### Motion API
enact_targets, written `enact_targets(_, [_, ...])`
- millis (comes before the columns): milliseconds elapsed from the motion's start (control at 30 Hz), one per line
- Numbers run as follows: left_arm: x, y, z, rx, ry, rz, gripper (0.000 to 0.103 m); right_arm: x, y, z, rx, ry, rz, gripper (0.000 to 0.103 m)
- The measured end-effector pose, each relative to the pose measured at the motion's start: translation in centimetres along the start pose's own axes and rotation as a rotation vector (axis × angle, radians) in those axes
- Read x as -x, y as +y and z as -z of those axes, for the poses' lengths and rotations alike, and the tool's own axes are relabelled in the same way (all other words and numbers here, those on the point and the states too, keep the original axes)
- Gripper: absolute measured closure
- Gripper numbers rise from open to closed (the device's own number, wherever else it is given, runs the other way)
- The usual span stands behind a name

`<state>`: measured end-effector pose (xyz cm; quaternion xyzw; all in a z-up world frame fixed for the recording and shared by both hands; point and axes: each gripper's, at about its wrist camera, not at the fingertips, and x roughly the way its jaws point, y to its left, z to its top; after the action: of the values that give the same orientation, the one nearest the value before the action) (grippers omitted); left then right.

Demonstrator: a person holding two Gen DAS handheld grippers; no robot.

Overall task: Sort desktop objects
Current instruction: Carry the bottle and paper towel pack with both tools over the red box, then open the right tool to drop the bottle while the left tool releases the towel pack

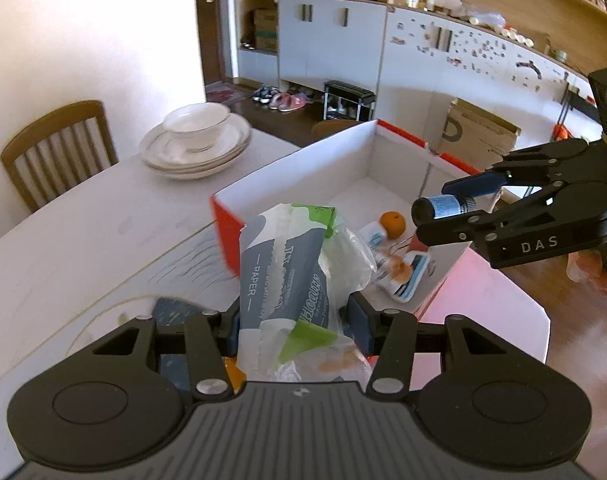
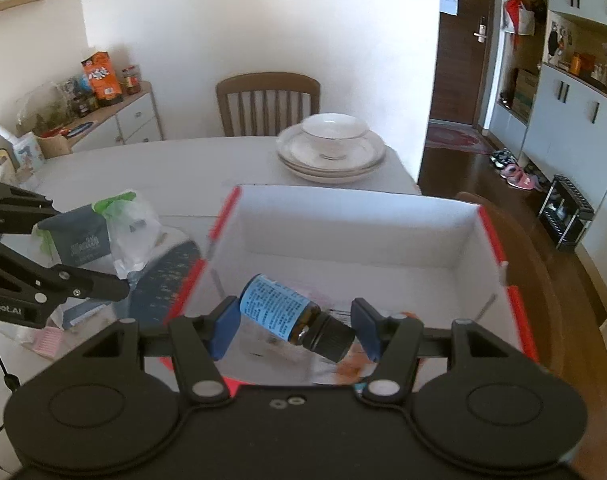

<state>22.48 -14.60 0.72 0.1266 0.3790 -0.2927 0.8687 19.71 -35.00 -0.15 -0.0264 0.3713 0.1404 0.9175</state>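
Observation:
My left gripper is shut on a tissue pack in grey, white and green wrapping with loose clear plastic, held near the box's near-left corner. My right gripper is shut on a small brown bottle with a blue label and black cap, held tilted over the open white box with red edges. In the left wrist view the right gripper holds the bottle over the box. Inside the box lie an orange fruit and a small packet.
Stacked white plates with a bowl stand at the table's far side, before a wooden chair. A dark patterned item and a pink object lie left of the box. A cluttered cabinet stands far left.

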Motion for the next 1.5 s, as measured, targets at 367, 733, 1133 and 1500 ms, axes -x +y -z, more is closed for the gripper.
enact_targets(367, [-6.3, -3.7, -4.2, -0.056, 0.06, 0.029, 0.053, -1.6, -5.5, 0.5, -0.024, 0.04, 0.034, 0.043])
enact_targets(733, [-12.5, -3.9, -7.9, -0.107, 0.122, 0.029, 0.053, -4.2, -5.9, 1.1, 0.039, 0.104, 0.013, 0.043])
enact_targets(1133, [-19.0, -3.2, -9.9, -0.093, 0.236, 0.037, 0.053, -7.6, -4.0, 1.4, 0.13, 0.192, -0.027, 0.043])
enact_targets(1500, [-22.2, -3.8, -10.3, -0.094, 0.337, 0.067, 0.052, -9.4, -3.9, 1.2, 0.115, 0.267, -0.03, 0.044])
